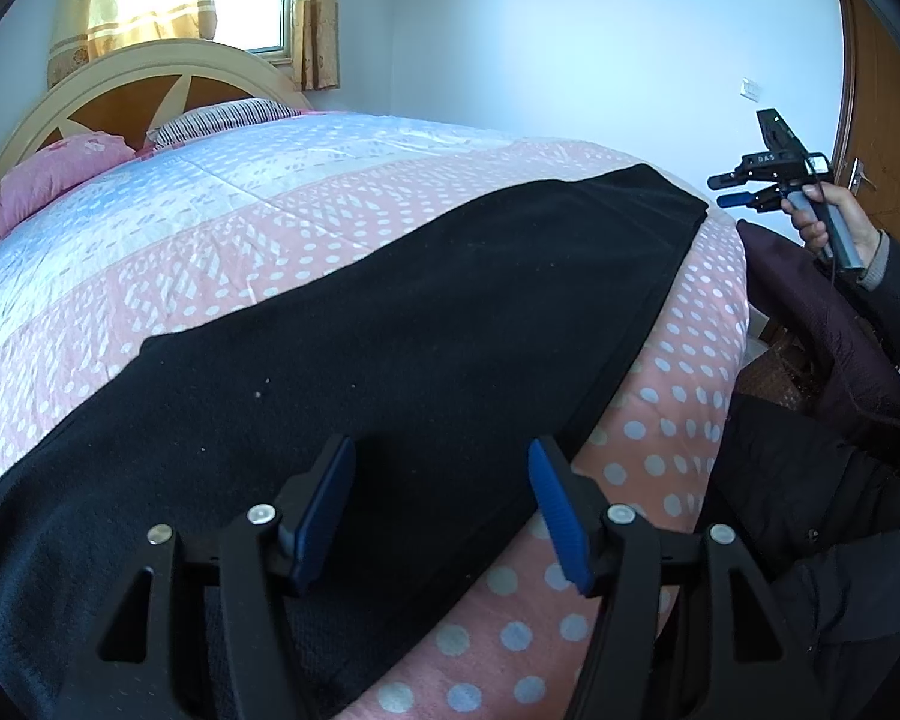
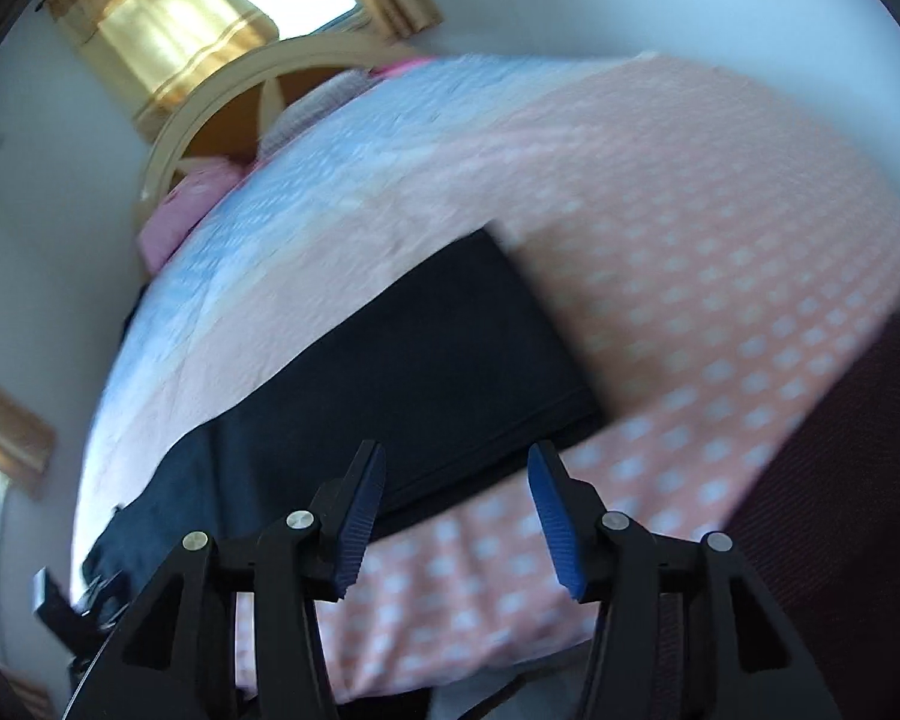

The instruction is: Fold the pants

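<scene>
Left wrist view | pants (image 1: 390, 324) flat along bed (image 1: 282, 222), near edge | left tongs (image 1: 441, 510) open, empty | right tongs (image 2: 456, 516) open, empty, raised | judged: between folds; next grip an end.

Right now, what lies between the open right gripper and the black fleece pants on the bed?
Only pink dotted quilt, per the right wrist view; right gripper hovers off the black fleece pants.

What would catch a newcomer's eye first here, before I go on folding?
The black pants, a long dark band lying flat along the near edge of the pink polka-dot quilt. The left gripper hangs open just above them, gripping nothing. The right gripper is raised in the air off the bed's corner, held in a hand.
</scene>
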A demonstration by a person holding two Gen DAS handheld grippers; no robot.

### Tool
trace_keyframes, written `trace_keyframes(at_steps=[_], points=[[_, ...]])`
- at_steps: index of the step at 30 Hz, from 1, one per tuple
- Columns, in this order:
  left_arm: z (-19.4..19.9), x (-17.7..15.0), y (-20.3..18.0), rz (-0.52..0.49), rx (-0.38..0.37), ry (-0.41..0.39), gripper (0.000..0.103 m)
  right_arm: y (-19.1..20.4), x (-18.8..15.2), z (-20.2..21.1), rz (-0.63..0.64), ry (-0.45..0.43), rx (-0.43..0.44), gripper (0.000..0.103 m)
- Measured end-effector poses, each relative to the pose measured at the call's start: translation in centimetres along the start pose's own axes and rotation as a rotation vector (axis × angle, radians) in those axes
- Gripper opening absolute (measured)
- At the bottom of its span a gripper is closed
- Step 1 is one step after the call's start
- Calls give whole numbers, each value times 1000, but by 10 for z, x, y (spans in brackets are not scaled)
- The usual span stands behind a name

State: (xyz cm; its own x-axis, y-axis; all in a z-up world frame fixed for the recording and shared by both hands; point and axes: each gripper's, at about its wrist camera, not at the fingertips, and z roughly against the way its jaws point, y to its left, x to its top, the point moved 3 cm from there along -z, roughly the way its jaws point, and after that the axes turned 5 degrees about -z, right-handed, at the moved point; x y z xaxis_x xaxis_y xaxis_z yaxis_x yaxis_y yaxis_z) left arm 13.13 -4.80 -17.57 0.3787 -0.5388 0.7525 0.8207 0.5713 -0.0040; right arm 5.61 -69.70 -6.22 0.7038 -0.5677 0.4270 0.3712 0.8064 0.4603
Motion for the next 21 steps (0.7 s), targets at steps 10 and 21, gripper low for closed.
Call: trace_keyframes(at_steps=[10, 21], points=[[1, -1, 2, 10, -7, -10, 63, 19, -24, -47, -61, 73, 8, 31], [2, -2, 3, 9, -6, -10, 64, 6, -19, -47, -87, 82, 28, 11]])
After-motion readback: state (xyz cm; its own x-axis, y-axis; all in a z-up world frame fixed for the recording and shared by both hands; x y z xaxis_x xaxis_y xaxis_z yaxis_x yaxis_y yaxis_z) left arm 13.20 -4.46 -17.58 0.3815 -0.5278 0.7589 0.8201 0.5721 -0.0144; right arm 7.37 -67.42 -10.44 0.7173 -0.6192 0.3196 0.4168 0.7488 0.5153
